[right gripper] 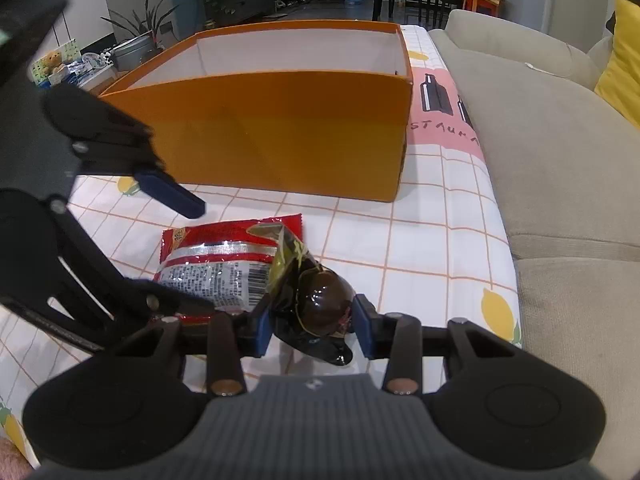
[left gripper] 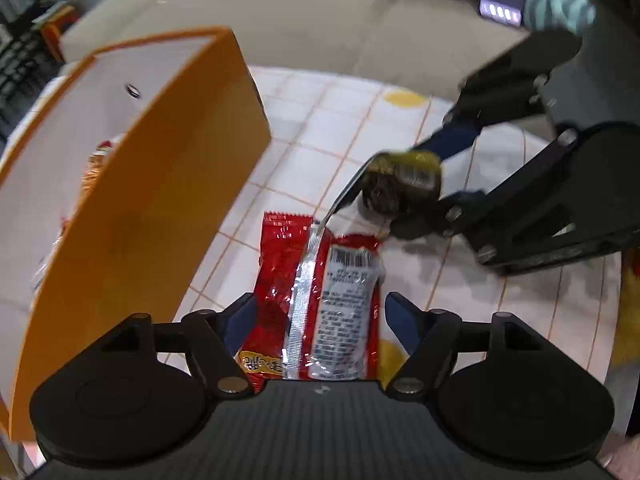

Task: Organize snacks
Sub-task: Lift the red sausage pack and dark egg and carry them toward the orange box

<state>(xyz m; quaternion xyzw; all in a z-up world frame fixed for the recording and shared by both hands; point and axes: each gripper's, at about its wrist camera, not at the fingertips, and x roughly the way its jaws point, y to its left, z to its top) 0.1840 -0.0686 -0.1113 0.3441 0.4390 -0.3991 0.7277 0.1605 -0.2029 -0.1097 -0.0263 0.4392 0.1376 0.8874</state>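
Left wrist: red packet (left gripper: 320, 300) between open claw (left gripper: 318, 320).

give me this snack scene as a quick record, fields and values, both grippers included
surface: checked tablecloth with lemon prints, beside a beige sofa
container: orange box, open top, white inside, some snacks already in it
left gripper: open, jaws either side of the red snack packet, not pressing it
red snack packet: lying flat on the cloth, barcode side up
right gripper: shut on the dark vacuum-packed snack
dark vacuum-packed snack: at the red packet's end nearest the right gripper; not yet in the box
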